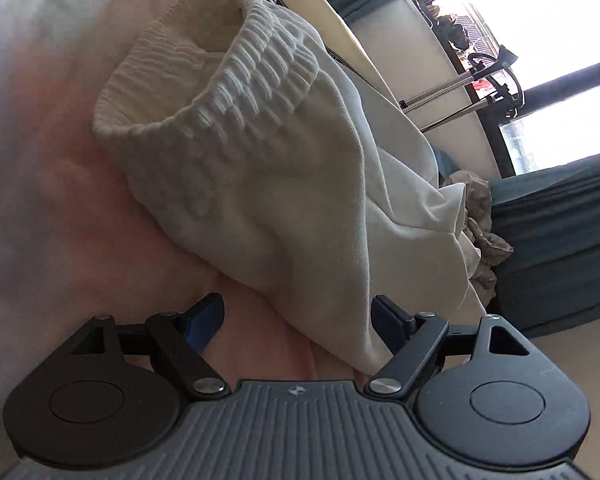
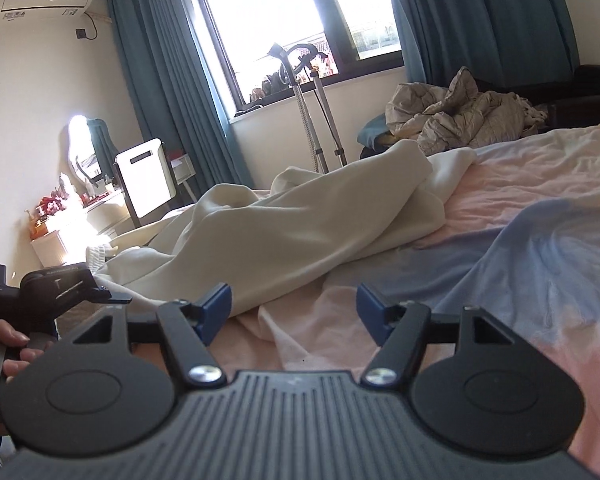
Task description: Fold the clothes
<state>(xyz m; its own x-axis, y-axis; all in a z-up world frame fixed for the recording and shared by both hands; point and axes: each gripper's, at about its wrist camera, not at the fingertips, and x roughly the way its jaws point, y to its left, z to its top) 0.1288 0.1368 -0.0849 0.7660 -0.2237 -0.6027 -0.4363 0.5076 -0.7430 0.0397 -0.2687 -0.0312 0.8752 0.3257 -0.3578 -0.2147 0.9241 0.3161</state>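
We note the left gripper [image 1: 298, 316] with jaws spread wide and nothing clamped; a fold of the cream garment [image 1: 284, 184] lies between the blue fingertips [image 1: 208, 318], unpinched. Its ribbed waistband [image 1: 236, 80] lies farther out on the pink bedsheet [image 1: 60, 200]. The right gripper [image 2: 294, 308] also stands parted and empty over the sheet, the same garment [image 2: 300, 224] heaped just beyond. A hand [image 2: 8, 350] holds the other tool at left. Teal curtains [image 2: 160, 60] flank the window [image 2: 268, 12].

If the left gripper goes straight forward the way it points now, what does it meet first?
Most likely the white garment: its lower fold already lies between the open left gripper fingers, on the pink bedsheet. Depth is unclear.
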